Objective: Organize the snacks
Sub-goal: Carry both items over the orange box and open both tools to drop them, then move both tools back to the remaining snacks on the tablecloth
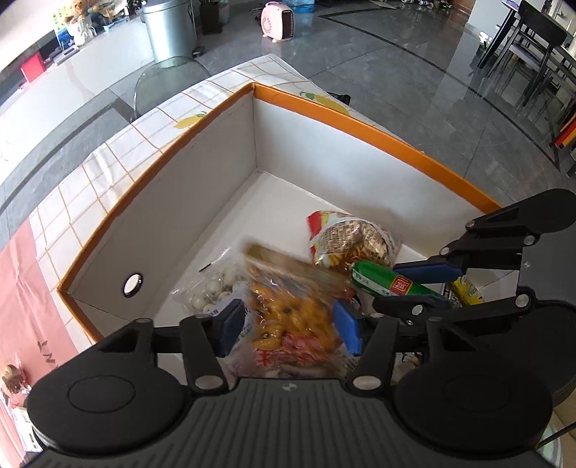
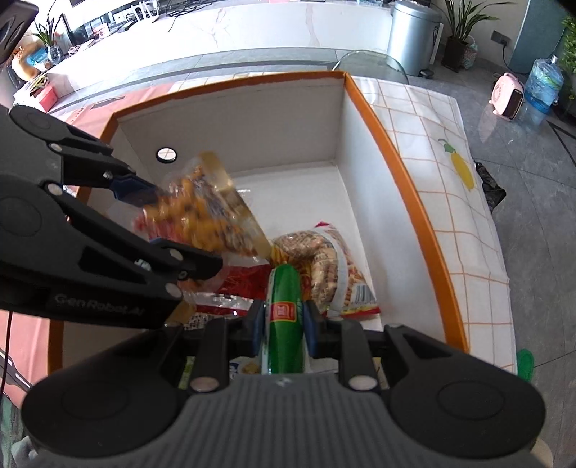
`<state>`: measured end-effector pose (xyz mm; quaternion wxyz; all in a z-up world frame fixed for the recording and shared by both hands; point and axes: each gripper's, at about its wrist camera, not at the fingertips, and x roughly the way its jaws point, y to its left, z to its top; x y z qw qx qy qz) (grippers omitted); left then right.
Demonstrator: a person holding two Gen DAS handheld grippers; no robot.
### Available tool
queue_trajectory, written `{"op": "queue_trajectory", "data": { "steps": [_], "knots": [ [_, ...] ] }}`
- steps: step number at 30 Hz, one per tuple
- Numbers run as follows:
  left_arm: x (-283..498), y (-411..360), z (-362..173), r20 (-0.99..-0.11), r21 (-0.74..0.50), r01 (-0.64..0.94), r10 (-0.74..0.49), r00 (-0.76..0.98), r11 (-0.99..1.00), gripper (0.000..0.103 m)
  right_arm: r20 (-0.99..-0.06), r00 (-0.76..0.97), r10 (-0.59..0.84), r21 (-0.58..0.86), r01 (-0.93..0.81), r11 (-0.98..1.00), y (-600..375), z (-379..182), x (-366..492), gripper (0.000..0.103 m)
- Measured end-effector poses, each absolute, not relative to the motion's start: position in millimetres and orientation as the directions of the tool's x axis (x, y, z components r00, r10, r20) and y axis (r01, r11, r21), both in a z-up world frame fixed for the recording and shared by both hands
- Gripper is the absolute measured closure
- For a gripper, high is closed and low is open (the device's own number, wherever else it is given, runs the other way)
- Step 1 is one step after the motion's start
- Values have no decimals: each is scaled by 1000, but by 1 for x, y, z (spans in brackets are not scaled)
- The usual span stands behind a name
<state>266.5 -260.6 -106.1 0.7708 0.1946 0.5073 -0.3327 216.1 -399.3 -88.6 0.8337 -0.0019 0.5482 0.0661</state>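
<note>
the yellow snack bag (image 1: 288, 316) hangs blurred between the pads of the left gripper (image 1: 289, 329), low centre of the left view, over the white floor of the orange-rimmed box (image 1: 201, 126). the jaws stand wide on either side of it; whether the pads press the bag cannot be told, and the blur suggests it may be slipping free into the box. the green sausage (image 2: 284, 320) sits clenched in the right gripper (image 2: 284, 333), lower centre of the right view, pointing steeply down toward the box floor; this carry angle suits lowering it among the packs.

already in the box: a peanut bag (image 1: 354, 241) right of centre, a clear bag of white balls (image 1: 212, 291) to the left, and a red pack (image 2: 237, 284) under the left gripper's linkage. both grippers crowd the same near corner, so the yellow bag and the left linkage stand in the way of the sausage's drop spot. beyond the box lie a checked tablecloth (image 2: 432, 118), a metal bin (image 2: 412, 34) and a pink heater (image 1: 275, 18).
</note>
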Motion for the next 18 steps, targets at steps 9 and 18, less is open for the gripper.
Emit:
{"op": "queue_trajectory", "data": {
  "steps": [9, 18],
  "knots": [
    [255, -257, -98, -889, -11, 711, -332, 315, 704, 23, -910, 402, 101, 70, -90, 993, -402, -89, 214, 69],
    [235, -236, -63, -850, 3, 679, -356, 389, 734, 23, -893, 441, 87, 54, -86, 995, -396, -62, 205, 57]
  ]
}}
